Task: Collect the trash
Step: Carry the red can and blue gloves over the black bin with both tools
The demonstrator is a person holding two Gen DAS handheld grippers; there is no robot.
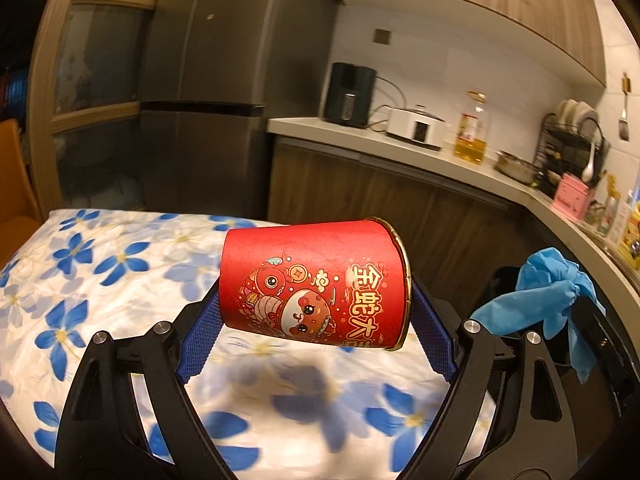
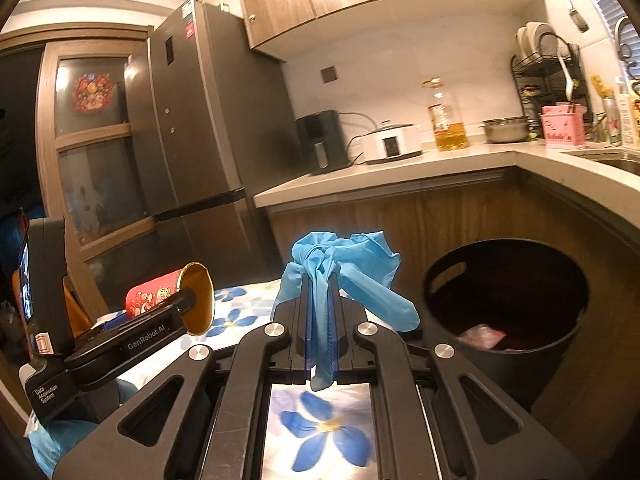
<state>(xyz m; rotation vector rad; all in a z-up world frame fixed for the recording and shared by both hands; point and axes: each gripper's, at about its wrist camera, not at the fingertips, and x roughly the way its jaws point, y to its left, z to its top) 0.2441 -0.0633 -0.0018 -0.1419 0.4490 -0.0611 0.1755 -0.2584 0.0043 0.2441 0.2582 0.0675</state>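
**Cup and glove held aloft, bin within reach**

Lower centre of the left wrist view: the left gripper (image 1: 316,316) holds a red paper cup (image 1: 316,284) sideways, end to end between its blue pads, jaws spread wide, above the floral tablecloth (image 1: 80,264). In the right wrist view, the right gripper (image 2: 322,312) is clamped nearly closed on a crumpled blue glove (image 2: 340,268), at centre frame. The black bin (image 2: 508,300) sits at lower right, some litter already inside.

The risks look plain. The cup is pinched only at base and rim, so a squeeze could buckle it or a tilt let it slip onto the table. The glove hangs loose and could cling to the pads or snag the bin's rim on release.

Legible writing: "GenRobot.AI" and "Data Acquisition System" on the left gripper's body, at lower left in the right wrist view; large gold Chinese characters beside a cartoon figure on the cup.
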